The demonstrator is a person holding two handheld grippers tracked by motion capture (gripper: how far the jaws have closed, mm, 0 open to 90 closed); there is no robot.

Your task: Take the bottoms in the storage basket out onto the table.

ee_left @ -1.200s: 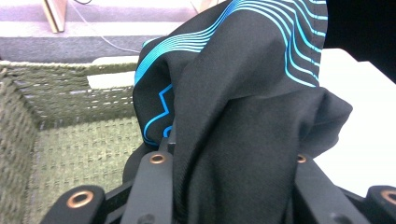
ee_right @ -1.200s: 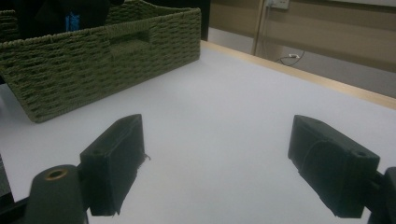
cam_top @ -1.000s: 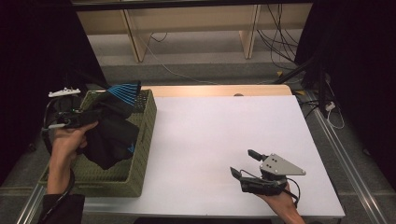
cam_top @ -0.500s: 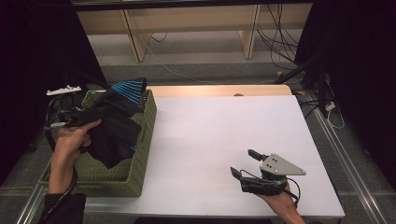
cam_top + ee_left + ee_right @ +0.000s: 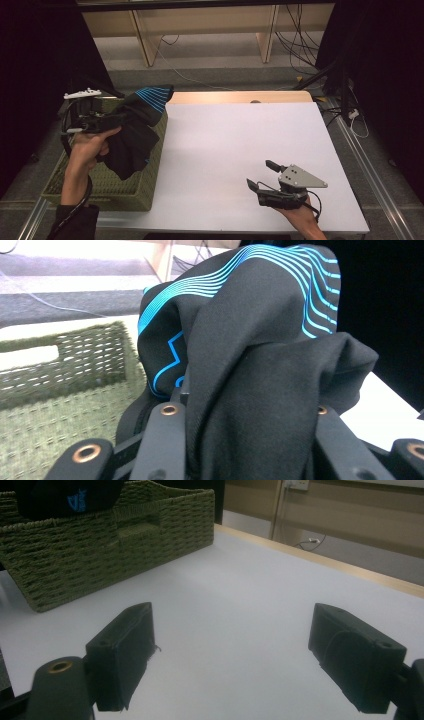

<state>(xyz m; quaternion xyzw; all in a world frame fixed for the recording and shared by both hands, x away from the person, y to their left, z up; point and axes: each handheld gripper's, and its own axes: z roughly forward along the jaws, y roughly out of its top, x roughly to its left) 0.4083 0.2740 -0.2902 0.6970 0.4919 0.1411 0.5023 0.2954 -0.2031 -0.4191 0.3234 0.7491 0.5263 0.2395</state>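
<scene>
While the left gripper [image 5: 92,120] holds a black garment [image 5: 131,137] with blue stripes above the green basket [image 5: 112,192] at the bench's [image 5: 235,150] left edge, the high view shows cloth hanging toward the basket; lifting higher before crossing the rim should avoid snagging. Along the left gripper's view, the jaws are clamped on a bunched fold. From the right gripper [image 5: 235,655], jaws stand apart over bare bench near the front edge, ready to take a hanging corner.
</scene>
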